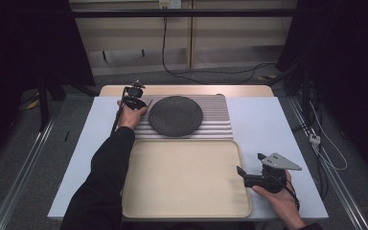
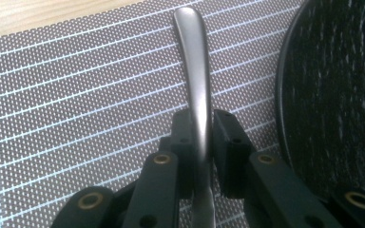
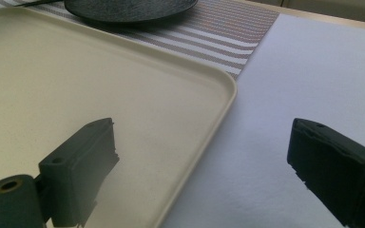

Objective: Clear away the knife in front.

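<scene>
Jaws of the left gripper [image 1: 135, 101], seen from the high view, sit at about ten o'clock on the table [image 1: 268, 124], at the left edge of a striped placemat [image 1: 215, 120] and just beside a round dark plate [image 1: 176, 115]; from this height their grip cannot be told. At about four o'clock the right gripper [image 1: 241, 171] lies in the person's right hand [image 1: 280, 199], its jaws pointing toward nine o'clock at the right rim of a large cream tray [image 1: 184, 179] that fills the near middle of the table. Moving to the left gripper view, the left gripper's jaws [image 2: 202, 137] are clenched on the slim metal handle of a piece of cutlery [image 2: 195, 71], which runs up from between them toward twelve o'clock over the placemat [image 2: 76, 109]; its working end is hidden, so the kind of utensil cannot be told. The plate [image 2: 332, 95] curves along the three o'clock side, close to the handle but apart from it. Turning to the right gripper view, the right gripper's jaws [image 3: 204, 161] stand wide apart and grasp nothing, one over the tray [image 3: 100, 80], the other over the white table [image 3: 313, 71]. The tray's rounded corner lies between them, with the placemat [image 3: 237, 28] and plate [image 3: 128, 7] toward twelve o'clock.
</scene>
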Tool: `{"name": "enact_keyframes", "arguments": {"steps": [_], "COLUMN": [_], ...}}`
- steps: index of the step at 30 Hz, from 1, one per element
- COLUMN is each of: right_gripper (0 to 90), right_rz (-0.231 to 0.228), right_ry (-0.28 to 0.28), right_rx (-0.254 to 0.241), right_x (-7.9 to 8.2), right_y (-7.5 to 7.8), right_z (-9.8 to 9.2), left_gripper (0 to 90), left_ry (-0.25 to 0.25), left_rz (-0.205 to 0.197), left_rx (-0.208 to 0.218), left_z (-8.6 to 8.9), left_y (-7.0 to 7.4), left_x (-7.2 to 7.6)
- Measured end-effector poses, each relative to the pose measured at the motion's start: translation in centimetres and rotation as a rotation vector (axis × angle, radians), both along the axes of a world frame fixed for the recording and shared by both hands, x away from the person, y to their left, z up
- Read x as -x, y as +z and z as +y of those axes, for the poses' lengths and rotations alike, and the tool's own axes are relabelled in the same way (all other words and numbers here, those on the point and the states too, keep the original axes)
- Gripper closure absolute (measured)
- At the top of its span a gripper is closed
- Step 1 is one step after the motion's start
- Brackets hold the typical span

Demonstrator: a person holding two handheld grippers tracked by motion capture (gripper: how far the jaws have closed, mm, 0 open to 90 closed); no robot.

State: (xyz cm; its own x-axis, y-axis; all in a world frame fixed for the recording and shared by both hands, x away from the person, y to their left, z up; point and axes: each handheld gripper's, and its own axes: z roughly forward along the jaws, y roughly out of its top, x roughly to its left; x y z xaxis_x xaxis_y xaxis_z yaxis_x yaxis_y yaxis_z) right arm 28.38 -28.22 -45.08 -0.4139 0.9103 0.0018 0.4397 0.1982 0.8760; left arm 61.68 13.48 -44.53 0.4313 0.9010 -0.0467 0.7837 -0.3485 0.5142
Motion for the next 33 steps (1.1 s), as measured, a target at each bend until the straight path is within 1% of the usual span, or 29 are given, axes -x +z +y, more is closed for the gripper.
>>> {"name": "enact_keyframes", "arguments": {"steps": [4,6,8,10,11,12,14,17,18,22,23,25,27,29,30,33], "right_gripper": [9.0,9.1,9.1,9.1,9.1,9.1,9.1,9.1,9.1,9.1,9.1,9.0,9.0,9.1,9.0,9.1], "right_rz": [0.000,0.001,0.001,0.000,0.000,0.000,0.000,0.000,0.001,0.000,0.000,0.000,0.000,-0.001,-0.001,-0.002], "right_ry": [0.001,0.000,-0.001,0.001,0.001,0.001,0.000,0.001,0.001,0.000,0.000,0.001,0.002,0.002,0.002,0.003], "right_rx": [0.004,0.004,0.003,0.004,0.004,0.004,0.004,0.004,0.004,0.003,0.003,0.005,0.005,0.005,0.006,0.006], "right_x": [0.0,0.0,0.0,0.0,0.0,0.0,0.0,0.0,0.0,0.0,0.0,0.0,0.0,0.0,0.0,0.0], "right_y": [0.0,0.0,0.0,0.0,0.0,0.0,0.0,0.0,0.0,0.0,0.0,0.0,0.0,0.0,0.0,0.0], "right_z": [0.0,0.0,0.1,0.1,0.1,0.1,0.1,0.1,0.1,0.1,0.1,0.1,0.1,0.1,0.1,0.2], "left_gripper": [79.9,79.8,79.9,79.9,79.9,79.9,79.9,79.9,79.9,79.9,79.9,79.9,79.9,79.9,79.9,79.9], "left_ry": [-0.020,-0.014,-0.009,-0.021,-0.021,-0.011,-0.016,-0.019,-0.021,-0.025,-0.029,-0.027,-0.042,-0.035,-0.045,-0.054], "left_rz": [0.008,0.015,0.013,0.027,0.027,0.018,0.030,0.027,0.018,0.027,0.025,0.017,0.013,0.003,0.000,-0.009], "left_rx": [0.005,0.009,-0.001,-0.001,-0.001,0.002,0.003,0.007,0.000,0.005,-0.002,0.006,-0.001,0.014,0.011,0.017], "left_z": [0.2,0.2,0.1,0.2,0.2,0.2,0.4,0.4,0.3,0.3,0.4,0.4,0.5,0.6,0.7,0.7], "left_y": [0.1,0.1,0.1,0.2,0.2,0.1,0.2,0.3,0.5,0.7,0.9,1.1,1.6,2.0,2.5,2.9], "left_x": [0.1,0.1,0.1,0.1,0.1,0.2,0.2,0.2,0.3,0.4,0.4,0.6,0.7,1.0,1.2,1.5]}}
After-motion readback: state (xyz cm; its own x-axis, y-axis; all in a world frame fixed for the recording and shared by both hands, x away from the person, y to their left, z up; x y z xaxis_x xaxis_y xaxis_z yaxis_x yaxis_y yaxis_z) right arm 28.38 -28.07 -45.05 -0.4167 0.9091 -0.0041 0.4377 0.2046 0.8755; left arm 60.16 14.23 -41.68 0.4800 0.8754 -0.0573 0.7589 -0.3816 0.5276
